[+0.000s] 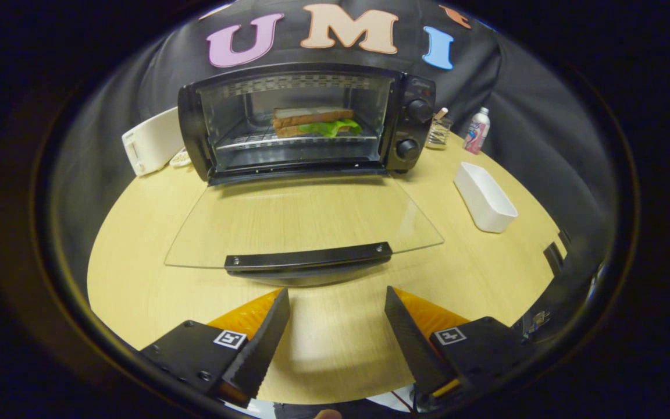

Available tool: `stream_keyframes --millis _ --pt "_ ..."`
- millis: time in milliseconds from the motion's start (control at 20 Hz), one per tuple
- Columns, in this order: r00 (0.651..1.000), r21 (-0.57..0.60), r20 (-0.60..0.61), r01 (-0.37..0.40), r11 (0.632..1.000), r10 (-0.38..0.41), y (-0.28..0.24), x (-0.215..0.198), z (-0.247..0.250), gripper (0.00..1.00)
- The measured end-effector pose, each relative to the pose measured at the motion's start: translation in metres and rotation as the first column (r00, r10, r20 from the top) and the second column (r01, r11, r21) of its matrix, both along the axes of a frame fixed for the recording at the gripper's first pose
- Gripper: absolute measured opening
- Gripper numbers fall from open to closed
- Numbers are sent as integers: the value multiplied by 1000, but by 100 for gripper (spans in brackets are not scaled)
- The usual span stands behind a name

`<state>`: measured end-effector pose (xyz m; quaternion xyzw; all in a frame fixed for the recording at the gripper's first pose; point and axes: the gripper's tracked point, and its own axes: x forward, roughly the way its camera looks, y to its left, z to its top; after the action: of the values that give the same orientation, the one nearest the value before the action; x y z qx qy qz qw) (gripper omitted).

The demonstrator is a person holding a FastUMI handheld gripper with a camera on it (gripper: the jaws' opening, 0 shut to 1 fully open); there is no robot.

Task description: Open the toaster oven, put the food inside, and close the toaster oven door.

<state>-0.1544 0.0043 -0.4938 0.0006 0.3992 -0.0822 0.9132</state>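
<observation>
A black toaster oven (306, 122) stands at the back of the wooden table (137, 279). Its glass door (303, 224) lies folded down flat toward me, with the black handle (309, 257) at its near edge. Inside, on the wire rack (253, 141), rests a sandwich (314, 121) of two bread slices with green lettuce. My gripper (338, 297) is open with nothing between its fingers. The fingertips sit just short of the door handle, a little below it and not touching it.
A white rectangular dish (484, 196) lies to the right of the door. Behind it, beside the oven's knobs (420, 109), stand a small glass jar (439, 131) and a pink-labelled bottle (477, 131). A white appliance (152, 141) sits left of the oven.
</observation>
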Motion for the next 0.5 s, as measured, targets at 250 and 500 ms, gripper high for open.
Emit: stream_keyframes --millis 250,500 --pt "1000 -10 15 -20 1000 20 5 6 -1 100" --pt "997 -28 51 -52 998 54 12 9 15 100"
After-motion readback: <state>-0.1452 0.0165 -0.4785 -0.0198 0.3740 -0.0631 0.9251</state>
